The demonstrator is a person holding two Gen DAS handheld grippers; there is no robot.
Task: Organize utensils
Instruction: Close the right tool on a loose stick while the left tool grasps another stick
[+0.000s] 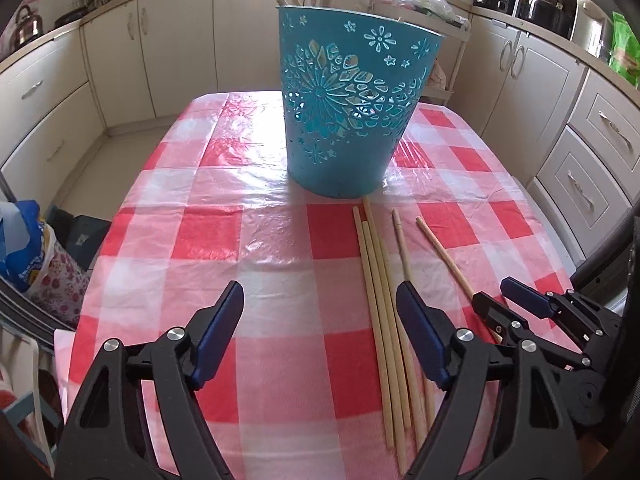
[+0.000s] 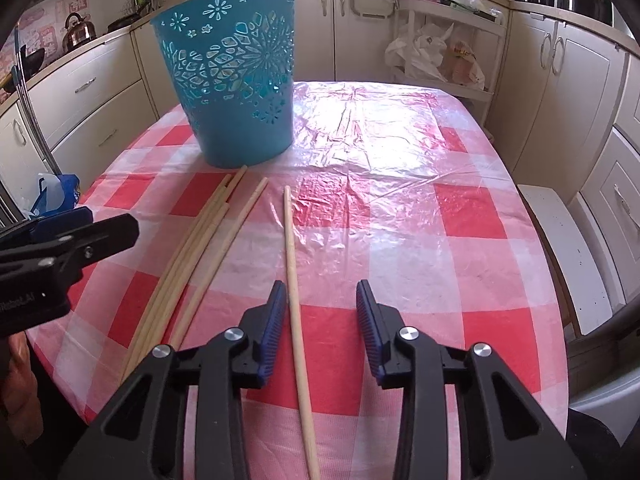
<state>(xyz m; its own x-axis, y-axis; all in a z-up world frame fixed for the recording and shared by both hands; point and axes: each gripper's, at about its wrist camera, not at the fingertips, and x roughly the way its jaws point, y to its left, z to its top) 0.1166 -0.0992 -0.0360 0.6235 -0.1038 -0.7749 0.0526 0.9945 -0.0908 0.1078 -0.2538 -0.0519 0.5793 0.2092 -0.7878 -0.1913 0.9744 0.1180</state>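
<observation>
A teal cut-out bucket [image 1: 348,100] stands on the red-and-white checked table [image 1: 248,236]; it also shows in the right wrist view [image 2: 236,80]. Several long wooden chopsticks [image 1: 380,292] lie in front of it, bundled [image 2: 200,248], with one single chopstick [image 2: 294,280] apart to the right. My left gripper [image 1: 320,300] is open and empty, its right finger beside the bundle. My right gripper [image 2: 322,296] is open, with the single chopstick lying between its fingers near the left one. The right gripper also shows at the right of the left wrist view [image 1: 508,296].
Kitchen cabinets [image 1: 168,48] surround the table. A white rack with bags [image 2: 444,44] stands behind the table. A white bench [image 2: 560,256] is at the right edge. Bags [image 1: 36,256] sit on the floor at the left.
</observation>
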